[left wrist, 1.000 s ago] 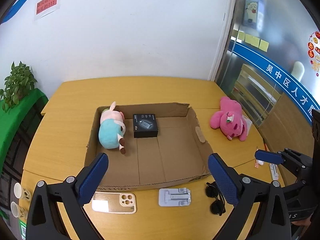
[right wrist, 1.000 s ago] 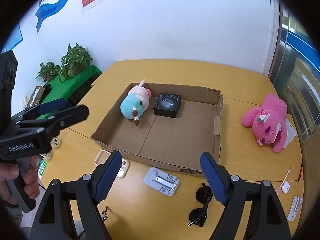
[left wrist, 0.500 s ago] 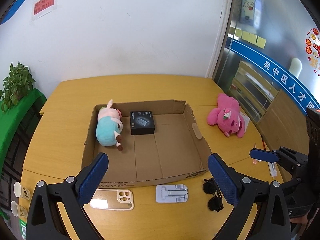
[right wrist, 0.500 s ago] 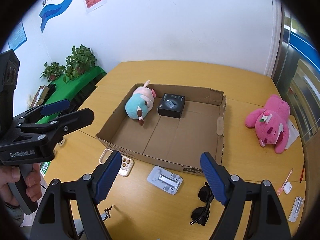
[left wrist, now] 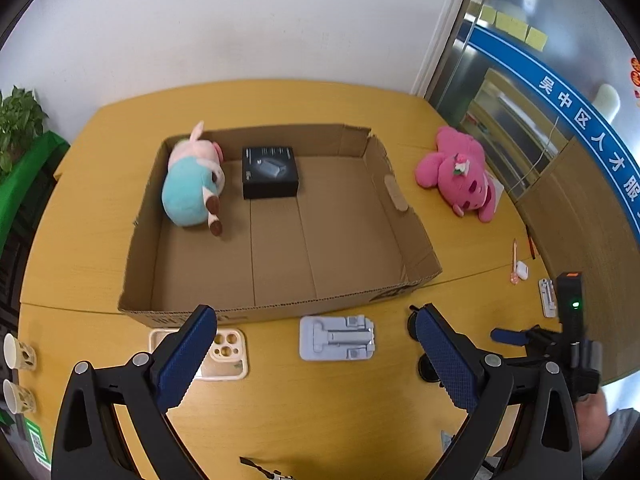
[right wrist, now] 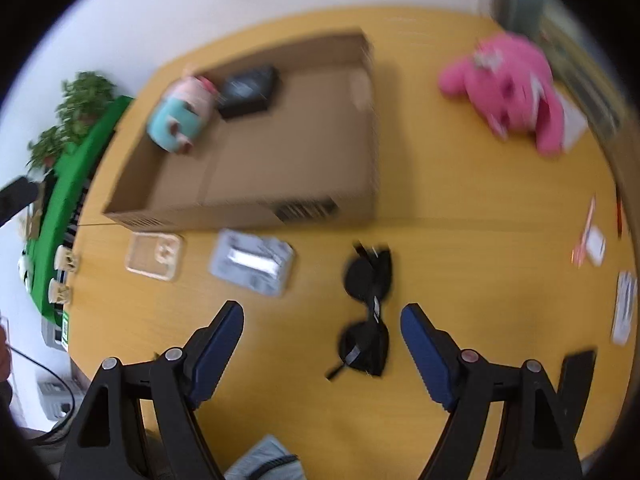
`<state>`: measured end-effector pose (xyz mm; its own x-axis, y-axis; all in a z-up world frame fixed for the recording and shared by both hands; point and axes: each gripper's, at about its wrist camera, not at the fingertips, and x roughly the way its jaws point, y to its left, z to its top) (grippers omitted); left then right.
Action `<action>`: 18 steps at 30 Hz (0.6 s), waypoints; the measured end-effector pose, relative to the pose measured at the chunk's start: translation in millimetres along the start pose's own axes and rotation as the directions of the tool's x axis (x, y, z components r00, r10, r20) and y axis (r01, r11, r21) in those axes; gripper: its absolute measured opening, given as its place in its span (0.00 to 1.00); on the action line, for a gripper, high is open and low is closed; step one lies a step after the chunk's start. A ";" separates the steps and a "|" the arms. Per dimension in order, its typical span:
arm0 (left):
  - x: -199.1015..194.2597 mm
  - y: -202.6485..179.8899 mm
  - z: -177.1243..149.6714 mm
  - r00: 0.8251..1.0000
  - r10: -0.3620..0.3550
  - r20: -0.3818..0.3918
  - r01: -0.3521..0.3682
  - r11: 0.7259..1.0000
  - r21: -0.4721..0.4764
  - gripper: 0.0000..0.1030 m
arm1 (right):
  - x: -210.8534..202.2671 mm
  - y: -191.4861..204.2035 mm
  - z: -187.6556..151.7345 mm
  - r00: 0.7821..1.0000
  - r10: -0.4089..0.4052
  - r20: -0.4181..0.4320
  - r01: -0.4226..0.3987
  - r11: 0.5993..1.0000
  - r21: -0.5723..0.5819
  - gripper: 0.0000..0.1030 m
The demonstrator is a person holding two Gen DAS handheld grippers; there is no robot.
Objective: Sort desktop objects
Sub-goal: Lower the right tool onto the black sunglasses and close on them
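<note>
The left wrist view rides behind the left tool (left wrist: 316, 354) and looks steeply down across the table (left wrist: 280, 104) toward the white wall, with the cardboard box (left wrist: 280, 240) filling mid-frame. The right wrist view sits behind the right tool (right wrist: 322, 344), tilted more steeply and closer to the tabletop, its picture blurred. Both views share the box, the pink plush (left wrist: 460, 176) at upper right, the grey stand (right wrist: 252, 262) and the phone case (right wrist: 156, 256).

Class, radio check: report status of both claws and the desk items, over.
Both claws open, empty. Right claw above sunglasses. Left claw over phone stand and phone case. Box holds plush and black box. Nothing blocking.
</note>
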<state>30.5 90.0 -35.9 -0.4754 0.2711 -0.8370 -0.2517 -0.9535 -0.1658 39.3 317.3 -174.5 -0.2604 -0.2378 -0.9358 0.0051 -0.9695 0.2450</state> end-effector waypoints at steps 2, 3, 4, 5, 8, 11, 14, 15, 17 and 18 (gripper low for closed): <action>9.0 -0.4 -1.2 1.000 -0.003 -0.024 0.003 1.000 -0.001 0.98 | 21.1 -12.9 -7.3 0.999 0.021 -0.024 -0.020 0.999 0.045 0.79; 13.1 -0.7 -2.0 0.999 -0.008 -0.038 0.008 1.000 -0.003 0.98 | 31.0 -15.2 -10.6 0.999 0.011 -0.036 -0.009 0.999 0.041 0.79; 16.8 -1.0 -2.7 0.999 -0.013 -0.052 0.013 1.000 -0.002 0.98 | 41.8 -16.7 -13.9 0.999 0.002 -0.054 -0.001 0.999 0.033 0.79; 19.3 -1.5 -3.0 0.998 -0.014 -0.060 0.014 1.000 0.001 0.98 | 55.1 -19.2 -18.4 0.997 0.009 -0.076 -0.007 1.000 0.029 0.77; 24.1 -2.4 -4.6 0.997 -0.013 -0.076 0.014 1.000 0.013 0.98 | 75.4 -21.7 -28.3 0.994 0.020 -0.109 -0.019 1.000 0.009 0.75; 28.9 -0.2 -6.3 0.996 -0.013 -0.089 0.014 1.000 0.008 0.98 | 86.7 -23.4 -35.9 0.992 0.005 -0.126 -0.005 1.000 -0.003 0.65; 34.9 1.3 -8.1 0.994 -0.017 -0.104 0.017 1.000 -0.002 0.98 | 96.7 -22.1 -41.0 0.988 -0.041 -0.151 0.035 0.999 -0.039 0.48; 36.5 0.5 -9.1 0.994 -0.020 -0.110 0.020 1.000 -0.003 0.98 | 96.0 -19.4 -40.0 0.989 -0.062 -0.131 0.053 0.996 -0.069 0.42; 39.1 -2.2 -11.3 0.993 -0.026 -0.117 0.027 1.000 0.002 0.98 | 95.6 -17.9 -36.0 0.990 -0.057 -0.132 0.047 0.996 -0.078 0.37; 40.7 -4.3 -13.0 0.992 -0.028 -0.122 0.029 1.000 0.007 0.98 | 94.9 -18.6 -34.2 0.990 -0.053 -0.130 0.044 0.996 -0.072 0.33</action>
<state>23.2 103.4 -76.0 -0.3614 0.2793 -0.8896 -0.2711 -0.9443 -0.1864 47.5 310.7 -276.5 -0.1323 -0.1918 -0.9725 0.0629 -0.9808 0.1848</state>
